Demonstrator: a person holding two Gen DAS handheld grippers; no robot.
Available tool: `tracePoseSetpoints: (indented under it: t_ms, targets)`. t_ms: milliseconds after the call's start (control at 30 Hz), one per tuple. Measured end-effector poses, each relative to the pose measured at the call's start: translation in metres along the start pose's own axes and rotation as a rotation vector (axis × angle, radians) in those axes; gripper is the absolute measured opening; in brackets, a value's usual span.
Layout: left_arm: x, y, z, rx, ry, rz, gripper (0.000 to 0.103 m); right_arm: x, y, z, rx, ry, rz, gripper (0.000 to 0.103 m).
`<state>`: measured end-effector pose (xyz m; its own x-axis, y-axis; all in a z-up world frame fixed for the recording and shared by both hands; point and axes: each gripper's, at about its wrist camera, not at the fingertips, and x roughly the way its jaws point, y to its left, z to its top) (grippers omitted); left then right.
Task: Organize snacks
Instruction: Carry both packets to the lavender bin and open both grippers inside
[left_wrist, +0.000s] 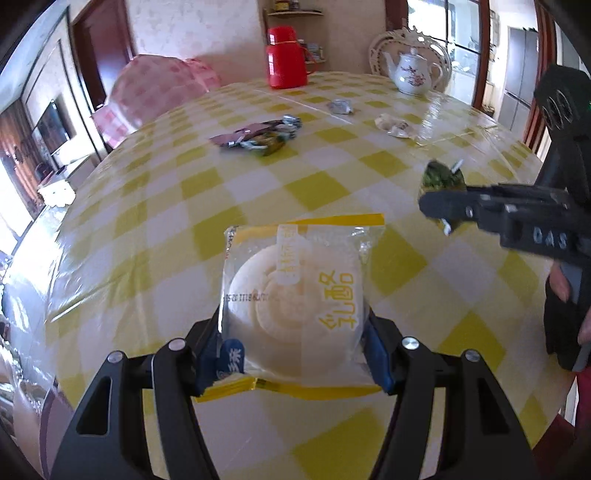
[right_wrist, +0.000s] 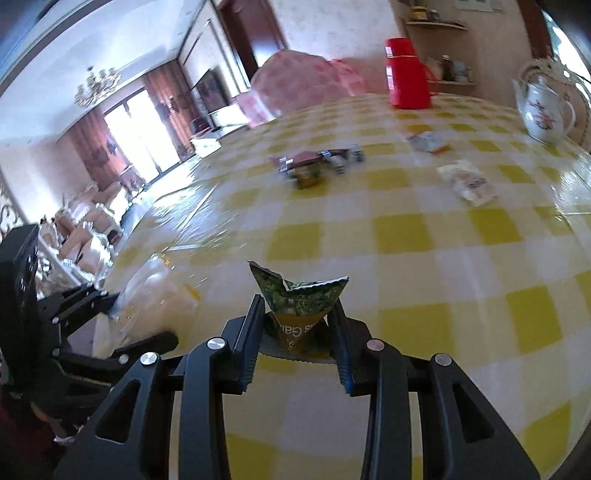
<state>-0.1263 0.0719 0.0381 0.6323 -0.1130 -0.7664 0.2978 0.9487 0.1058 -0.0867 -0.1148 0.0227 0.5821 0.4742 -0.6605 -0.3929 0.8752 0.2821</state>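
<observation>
Left gripper (left_wrist: 295, 354): clamped on the pastry (left_wrist: 295, 306), held above the near table (left_wrist: 147, 206)
Right gripper (right_wrist: 295, 343): pinching a green packet (right_wrist: 299, 299)
Done: small pile (left_wrist: 258, 136) gathered at the far middle
Left: two packets loose at far right

My left gripper (left_wrist: 293, 354) is matt black plastic with bright metal pivot screws and blue ridged pads; it pinches a pastry packet (left_wrist: 295, 295) of clear, glossy film with yellow printed edges. At the right of that frame, my right gripper (right_wrist: 297, 332), the same matt black, clamps a small green packet (right_wrist: 299, 299) of crinkled, shiny foil. The tablecloth (left_wrist: 177, 236) looks like slick vinyl, yellow-and-white checked, throwing window glare. Toward the top centre, a pile of wrappers (left_wrist: 258, 136) glints like metallised foil. The red flask (left_wrist: 286, 57) looks smooth plastic, the teapot (left_wrist: 412, 72) glazed, glossy ceramic with painted flowers.
</observation>
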Motion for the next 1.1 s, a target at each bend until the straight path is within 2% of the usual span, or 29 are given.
tracePoseSetpoints:
  t_ms: [400,600,800,933,1100]
  targets:
    - [-0.066,0.062,-0.057,-0.063,-0.065,0.069,0.064,0.008,0.127,-0.025,-0.192,0.03,0.082,0.034]
    - [-0.094,0.098,-0.085,-0.099,-0.07,0.119,0.065,0.013,0.172,-0.029,-0.258,0.038,0.118,0.034]
    - [-0.102,0.128,-0.115,-0.108,-0.011,0.192,0.065,0.027,0.218,-0.043,-0.333,0.085,0.165,0.034]
    - [-0.104,0.144,-0.138,-0.115,0.044,0.226,0.065,0.033,0.25,-0.057,-0.399,0.12,0.213,0.034]
    - [-0.111,0.166,-0.159,-0.147,0.076,0.256,0.065,0.035,0.286,-0.079,-0.485,0.163,0.27,0.034]
